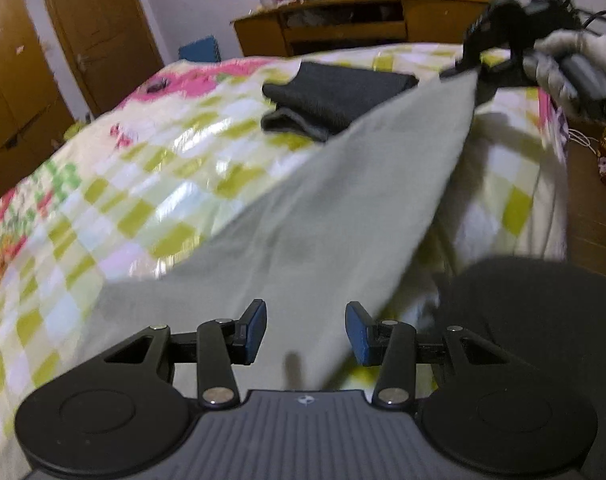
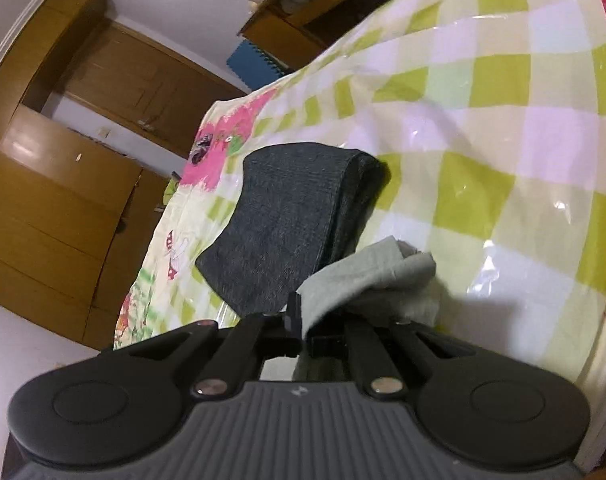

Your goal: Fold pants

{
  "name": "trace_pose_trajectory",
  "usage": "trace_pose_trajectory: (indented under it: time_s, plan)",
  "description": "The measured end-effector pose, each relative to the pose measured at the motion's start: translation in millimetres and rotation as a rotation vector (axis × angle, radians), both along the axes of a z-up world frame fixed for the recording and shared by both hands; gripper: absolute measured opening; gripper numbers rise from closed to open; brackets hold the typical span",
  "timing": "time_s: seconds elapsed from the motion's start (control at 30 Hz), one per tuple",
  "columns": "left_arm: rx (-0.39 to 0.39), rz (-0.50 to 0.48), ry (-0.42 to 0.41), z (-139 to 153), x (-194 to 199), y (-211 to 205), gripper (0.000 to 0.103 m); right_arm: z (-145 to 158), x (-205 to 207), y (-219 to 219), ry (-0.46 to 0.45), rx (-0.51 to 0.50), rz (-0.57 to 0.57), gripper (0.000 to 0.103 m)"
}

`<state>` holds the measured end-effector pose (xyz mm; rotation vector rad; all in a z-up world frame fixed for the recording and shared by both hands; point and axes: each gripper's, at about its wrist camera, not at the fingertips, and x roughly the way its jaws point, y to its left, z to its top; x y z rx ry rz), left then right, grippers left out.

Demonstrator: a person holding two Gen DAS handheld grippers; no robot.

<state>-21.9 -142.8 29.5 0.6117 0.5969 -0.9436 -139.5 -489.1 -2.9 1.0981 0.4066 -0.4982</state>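
Right wrist view: right gripper (image 2: 303, 326) fingers pinch the light grey pants (image 2: 367, 280); left gripper (image 1: 306, 334) fingers stand apart over them.

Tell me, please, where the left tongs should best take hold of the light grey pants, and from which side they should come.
Grip the near edge of the light grey pants, just ahead of the open left tongs, coming from the near side of the bed. The right tongs already pinch the far corner and hold it up, so the cloth slopes down to this end, which lies loose between the blue pads.
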Motion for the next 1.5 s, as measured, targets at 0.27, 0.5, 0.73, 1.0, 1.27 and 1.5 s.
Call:
trace_pose_trajectory:
  time_s: [0.27, 0.5, 0.73, 1.0, 1.27, 1.5]
  plan:
    - [-0.016, -0.008, 0.047, -3.4, 29.4, -37.8, 0.057, -27.7, -19.1, -6.3, 0.196, -0.045, 0.001, 0.013]
    - [0.041, -0.059, 0.047, -15.8, 38.6, -49.7, 0.057, 13.8, -53.7, 14.3, 0.245, -0.274, 0.048, 0.028]
    - [0.09, -0.109, -0.02, -19.1, 90.2, -84.1, 0.057, 39.9, 75.6, 61.2, 0.193, -0.529, 0.633, 0.029]
    - [0.153, -0.208, -0.015, -33.5, 107.9, -93.4, 0.057, 13.3, 171.2, 97.8, 0.377, -0.701, 1.181, 0.029]
    - [0.182, -0.259, -0.038, -37.7, 102.6, -95.3, 0.034, -9.5, 188.3, 115.8, 0.467, -0.779, 1.376, 0.035]
    - [0.172, -0.218, -0.071, -34.6, 104.1, -93.4, 0.028, -15.4, 190.5, 131.7, 0.528, -0.822, 1.424, 0.008]
